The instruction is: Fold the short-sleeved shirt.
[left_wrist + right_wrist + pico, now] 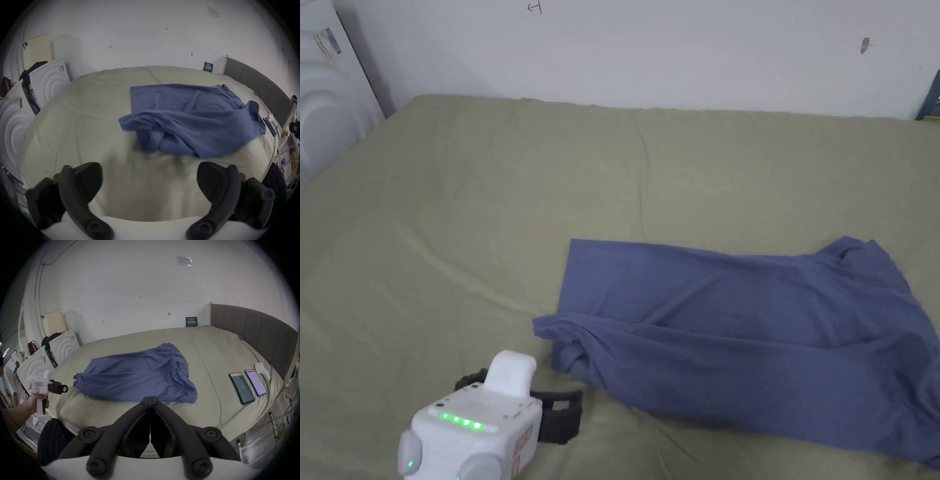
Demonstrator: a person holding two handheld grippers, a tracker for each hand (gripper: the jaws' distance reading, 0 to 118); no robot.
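blue shirt (750, 337) lay rumpled ahead of the left gripper (149, 183), jaws wide apart, right gripper (150, 400) pinched closed on nothing, so a grab might've caught both layers.

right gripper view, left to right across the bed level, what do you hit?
left gripper → blue shirt → dark-screened phone → light-screened phone → white device → grey headboard

shirt (762, 337) cut off at right edge, near hem blurred
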